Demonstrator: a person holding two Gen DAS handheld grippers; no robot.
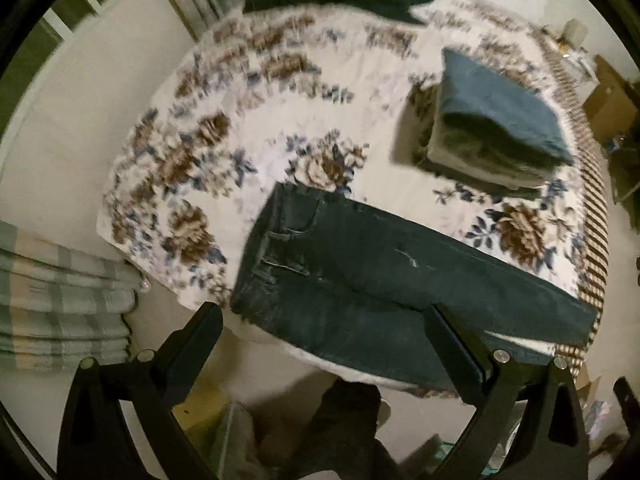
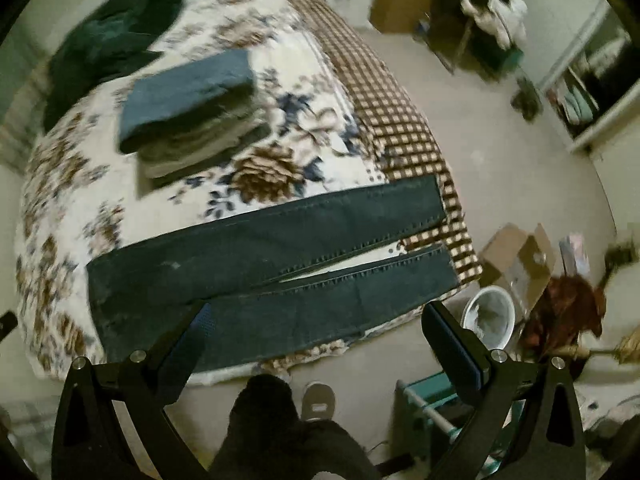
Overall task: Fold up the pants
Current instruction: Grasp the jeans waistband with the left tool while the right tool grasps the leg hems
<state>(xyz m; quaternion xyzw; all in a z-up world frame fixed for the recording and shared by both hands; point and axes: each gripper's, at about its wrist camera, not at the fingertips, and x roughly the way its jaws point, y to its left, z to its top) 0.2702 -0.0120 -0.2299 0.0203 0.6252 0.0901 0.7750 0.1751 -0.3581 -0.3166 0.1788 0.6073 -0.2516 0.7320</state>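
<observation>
Dark blue jeans (image 1: 360,276) lie flat along the near edge of the flowered bed (image 1: 248,128), waistband to the left, legs stretching right. In the right wrist view the two legs (image 2: 280,248) lie side by side with a narrow gap near the hems. My left gripper (image 1: 324,312) is open and empty, held above the near edge of the jeans by the hip. My right gripper (image 2: 316,312) is open and empty, above the near leg.
A stack of folded clothes (image 1: 496,120) sits on the bed behind the jeans, also in the right wrist view (image 2: 196,108). A dark heap of clothes (image 2: 108,44) lies at the far end. A white bucket (image 2: 488,316) and cardboard box (image 2: 520,264) stand on the floor.
</observation>
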